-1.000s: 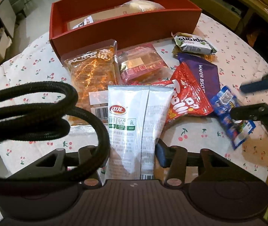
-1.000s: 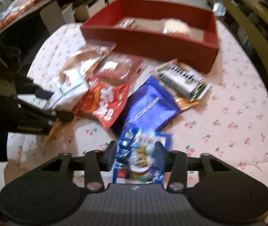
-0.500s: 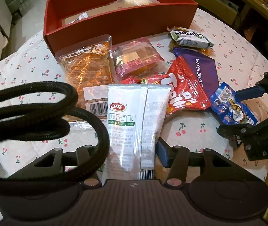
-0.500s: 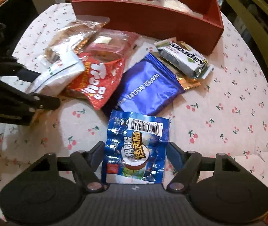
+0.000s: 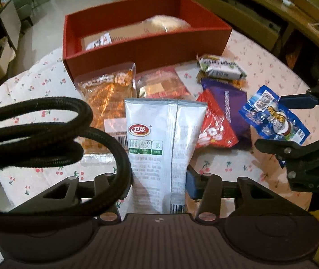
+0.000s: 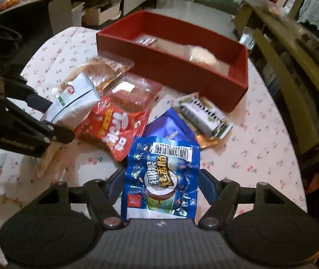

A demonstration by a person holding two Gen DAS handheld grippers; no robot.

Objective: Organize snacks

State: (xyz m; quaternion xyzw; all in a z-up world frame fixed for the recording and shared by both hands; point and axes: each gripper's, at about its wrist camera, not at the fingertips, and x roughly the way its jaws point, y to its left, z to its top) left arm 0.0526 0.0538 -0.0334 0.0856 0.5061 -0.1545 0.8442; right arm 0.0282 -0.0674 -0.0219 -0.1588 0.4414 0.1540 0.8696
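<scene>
Now left gripper [image 5: 158, 179] pinching flat matte white pouch [image 5: 159, 139], right gripper [image 6: 159, 181] clamping crinkly glossy blue packet [image 6: 161, 179]

We see warm, dim indoor light in both views, with strong fisheye bending and dark corners. Glare sparkles on the blue packet [image 6: 161, 177]. The red box [image 6: 182, 71] and far room look smeared, perhaps by motion. Soft shadows lie on the tablecloth [image 5: 271, 71].
</scene>
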